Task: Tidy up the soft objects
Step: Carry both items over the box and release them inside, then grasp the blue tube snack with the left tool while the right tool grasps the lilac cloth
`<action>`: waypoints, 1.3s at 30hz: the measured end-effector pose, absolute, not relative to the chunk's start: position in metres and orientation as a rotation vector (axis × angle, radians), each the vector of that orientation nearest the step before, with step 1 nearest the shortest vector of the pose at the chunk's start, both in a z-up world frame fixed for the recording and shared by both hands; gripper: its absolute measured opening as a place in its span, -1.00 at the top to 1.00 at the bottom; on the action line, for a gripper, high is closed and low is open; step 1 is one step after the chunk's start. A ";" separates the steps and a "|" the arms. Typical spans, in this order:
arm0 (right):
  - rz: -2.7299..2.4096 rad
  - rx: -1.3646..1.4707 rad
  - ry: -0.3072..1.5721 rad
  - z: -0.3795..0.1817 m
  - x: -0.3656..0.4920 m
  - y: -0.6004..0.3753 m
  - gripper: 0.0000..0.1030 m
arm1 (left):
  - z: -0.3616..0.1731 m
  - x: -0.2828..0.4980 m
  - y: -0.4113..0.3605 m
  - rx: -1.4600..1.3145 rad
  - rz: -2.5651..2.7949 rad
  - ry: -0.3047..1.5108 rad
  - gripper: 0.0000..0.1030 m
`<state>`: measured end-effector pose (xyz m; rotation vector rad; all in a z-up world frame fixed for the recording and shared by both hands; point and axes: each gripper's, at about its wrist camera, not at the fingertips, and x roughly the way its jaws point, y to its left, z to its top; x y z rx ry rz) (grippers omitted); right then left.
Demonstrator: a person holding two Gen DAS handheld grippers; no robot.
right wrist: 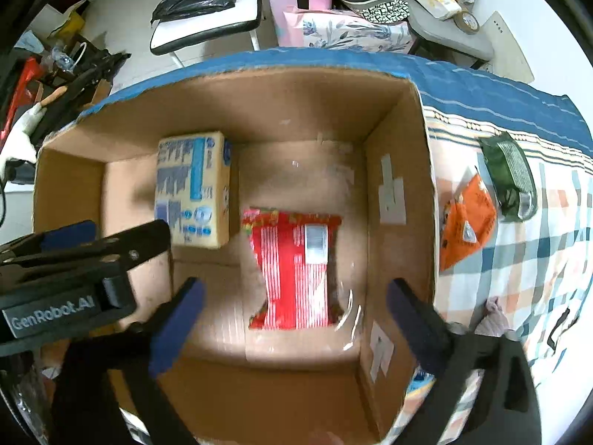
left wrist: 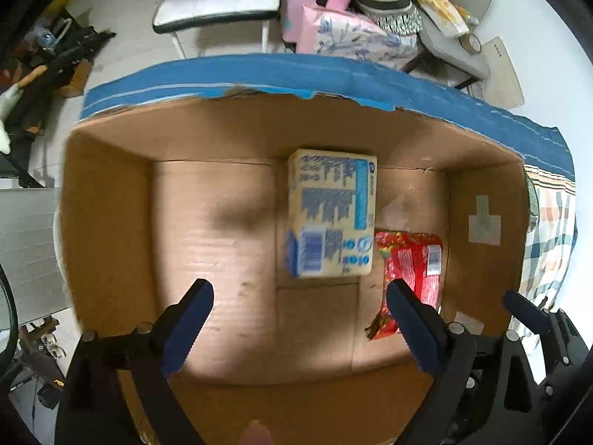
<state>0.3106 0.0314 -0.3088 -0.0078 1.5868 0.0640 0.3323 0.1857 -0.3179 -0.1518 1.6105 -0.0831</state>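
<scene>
Cardboard box (right wrist: 396, 244) held a yellow pack (right wrist: 192, 193) at ten o'clock of a red packet (right wrist: 292, 270), while left gripper (left wrist: 300, 319) and right gripper (right wrist: 296, 315) hung released, grasping nothing.

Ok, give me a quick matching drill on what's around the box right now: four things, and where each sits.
Things:
1. yellow pack
2. red packet
3. orange pouch
4. green bundle

Places:
A. on the checked cloth, touching the box's outer right wall
B. box floor, right side
C. on the cloth, farther right of the box
D. box floor, toward the far wall, left of the red one

Pairs: 1-D, 2-B, 3-A, 4-C
</scene>
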 end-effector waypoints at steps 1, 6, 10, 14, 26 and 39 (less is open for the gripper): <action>0.066 -0.009 1.584 -0.306 0.305 0.032 -1.00 | -0.314 0.327 0.188 -0.149 -0.075 1.597 -0.86; 0.071 -0.020 1.551 -0.287 0.276 0.034 -1.00 | -0.288 0.295 0.197 -0.119 -0.041 1.520 -0.86; 0.078 -0.033 1.508 -0.266 0.252 0.034 -1.00 | -0.266 0.265 0.202 -0.102 -0.012 1.457 -0.86; 0.090 -0.031 1.470 -0.245 0.224 0.031 -1.00 | -0.248 0.235 0.203 -0.109 -0.005 1.417 -0.86; 0.193 0.038 1.384 -0.184 0.164 -0.002 -1.00 | -0.185 0.172 0.164 -0.099 0.005 1.290 -0.86; -0.092 0.367 1.465 -0.236 0.177 -0.206 -1.00 | -0.194 0.217 0.019 -0.005 -0.050 1.298 -0.86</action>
